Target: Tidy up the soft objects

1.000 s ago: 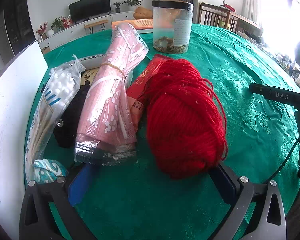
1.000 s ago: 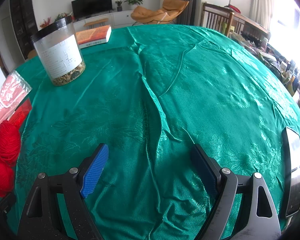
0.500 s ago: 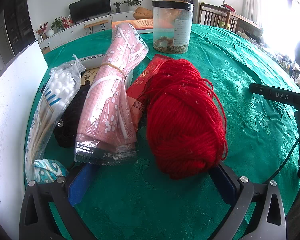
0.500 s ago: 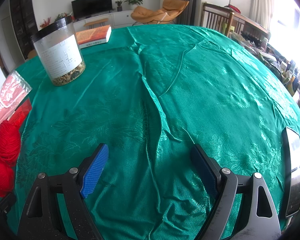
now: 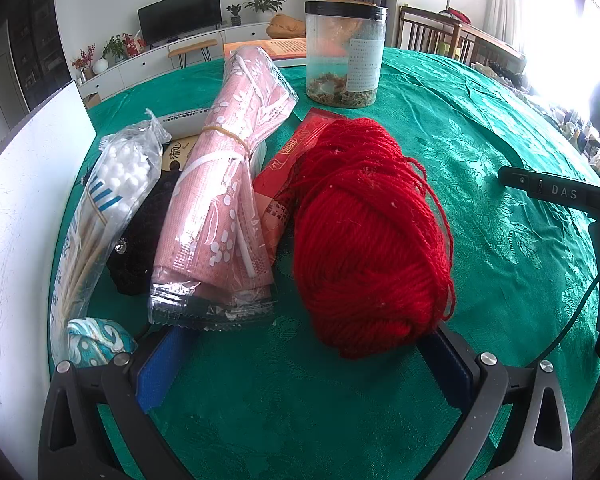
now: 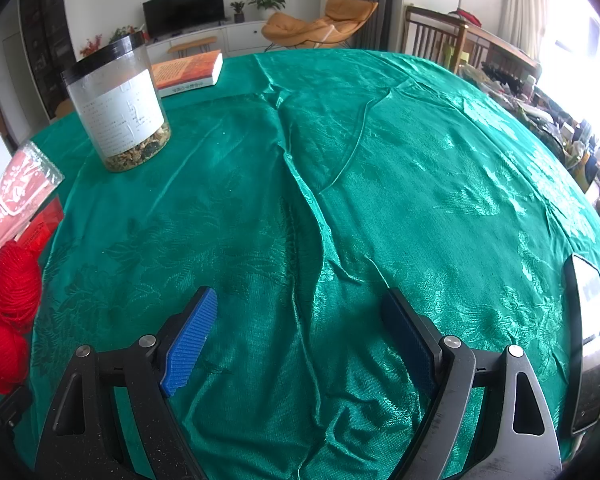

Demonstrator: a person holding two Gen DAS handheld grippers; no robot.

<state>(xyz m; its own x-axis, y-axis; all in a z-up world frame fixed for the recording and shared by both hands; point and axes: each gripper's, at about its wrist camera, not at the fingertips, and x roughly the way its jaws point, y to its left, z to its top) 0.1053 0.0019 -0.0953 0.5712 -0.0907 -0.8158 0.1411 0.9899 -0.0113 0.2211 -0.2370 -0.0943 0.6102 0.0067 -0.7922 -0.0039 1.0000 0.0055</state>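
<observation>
A: Item one?

B: Red ball of wool yarn [image 5: 370, 236], on the green patterned tablecloth [image 5: 500, 152], near the table's left edge. Left gripper [image 5: 306, 362] jaws apart, empty, the right pad just beside the yarn.

A: Adjoining?

B: Flat red packet [image 5: 286, 172] partly under it; pink flowered cloth roll in clear wrap [image 5: 232, 184]; black knitted piece [image 5: 148, 232]; clear bag of cotton swabs [image 5: 112, 188]. Clear plastic jar with black lid [image 5: 345, 52] behind.

A: Right gripper [image 6: 298, 332]?

B: Jaws apart, empty, over bare cloth, well apart from the yarn.

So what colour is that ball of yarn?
Bright red yarn, best seen in the left wrist view.
</observation>
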